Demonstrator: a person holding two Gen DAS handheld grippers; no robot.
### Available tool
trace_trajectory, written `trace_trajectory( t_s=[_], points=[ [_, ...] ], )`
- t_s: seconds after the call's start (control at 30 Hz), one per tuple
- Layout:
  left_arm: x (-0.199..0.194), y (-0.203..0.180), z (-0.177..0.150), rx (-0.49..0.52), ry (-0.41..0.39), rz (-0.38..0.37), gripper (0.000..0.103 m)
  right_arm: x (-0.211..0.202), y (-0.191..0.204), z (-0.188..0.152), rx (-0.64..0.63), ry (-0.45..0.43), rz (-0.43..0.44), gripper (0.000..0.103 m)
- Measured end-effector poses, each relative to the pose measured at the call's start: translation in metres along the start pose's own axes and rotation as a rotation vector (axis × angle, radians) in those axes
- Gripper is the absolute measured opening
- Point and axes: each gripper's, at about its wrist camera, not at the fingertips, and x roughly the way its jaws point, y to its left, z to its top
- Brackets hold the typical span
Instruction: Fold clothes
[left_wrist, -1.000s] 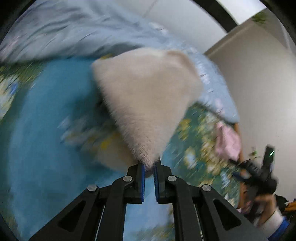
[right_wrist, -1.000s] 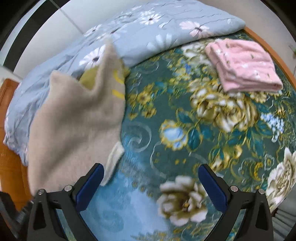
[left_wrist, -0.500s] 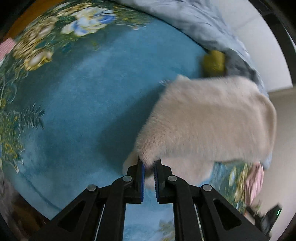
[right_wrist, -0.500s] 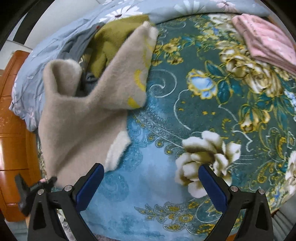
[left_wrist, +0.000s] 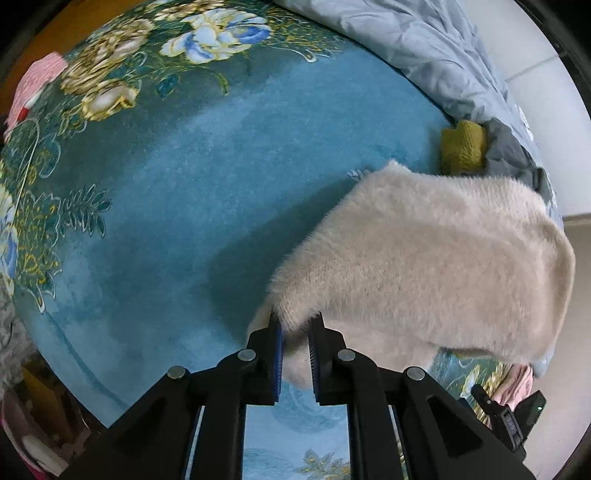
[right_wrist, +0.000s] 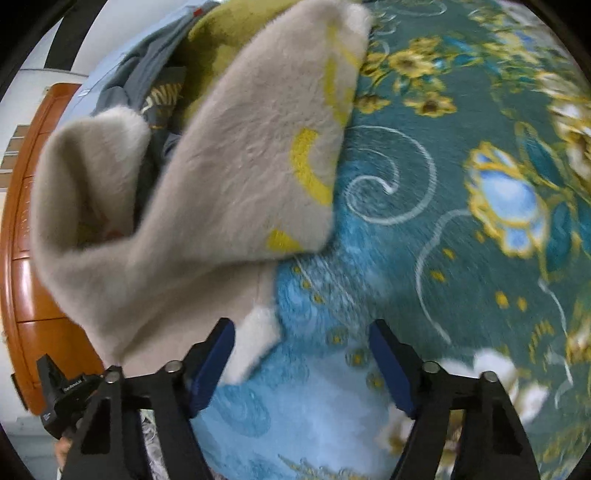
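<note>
A beige fuzzy garment with yellow markings lies partly draped on the bed, one flap folded over itself. My left gripper is shut on one furry corner of it, just above the bedspread. In the right wrist view the same garment fills the upper left, and its white edge hangs by the left fingertip. My right gripper sits low over the bed with its jaws closing; the white edge reaches between them, untouched by the pads.
A teal floral bedspread covers the bed. A pale blue quilt is bunched at the far side, with an olive garment and a grey one against it. Folded pink clothes lie at the edge. A wooden bed board stands left.
The left gripper rolled and lowered the garment onto the bed, then held still. The right gripper dropped close to the garment's white edge and its jaws narrowed.
</note>
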Motion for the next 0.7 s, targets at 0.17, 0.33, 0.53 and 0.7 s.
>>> trace_trajectory(
  t_s=[0.17, 0.33, 0.53, 0.7],
  points=[
    [0.000, -0.002, 0.003, -0.023, -0.011, 0.029, 0.011, 0.024, -0.009, 0.029, -0.022, 0.008, 0.057, 0.073],
    [0.000, -0.006, 0.005, -0.032, -0.014, 0.060, 0.011, 0.048, -0.008, 0.049, -0.050, 0.027, 0.124, 0.066],
    [0.003, -0.008, 0.005, -0.021, -0.006, 0.091, 0.011, 0.064, -0.001, 0.061, -0.116, 0.033, 0.218, 0.051],
    [0.004, -0.009, 0.008, -0.031, 0.001, 0.103, 0.011, 0.068, 0.000, 0.067, -0.095, 0.032, 0.198, 0.016]
  ],
)
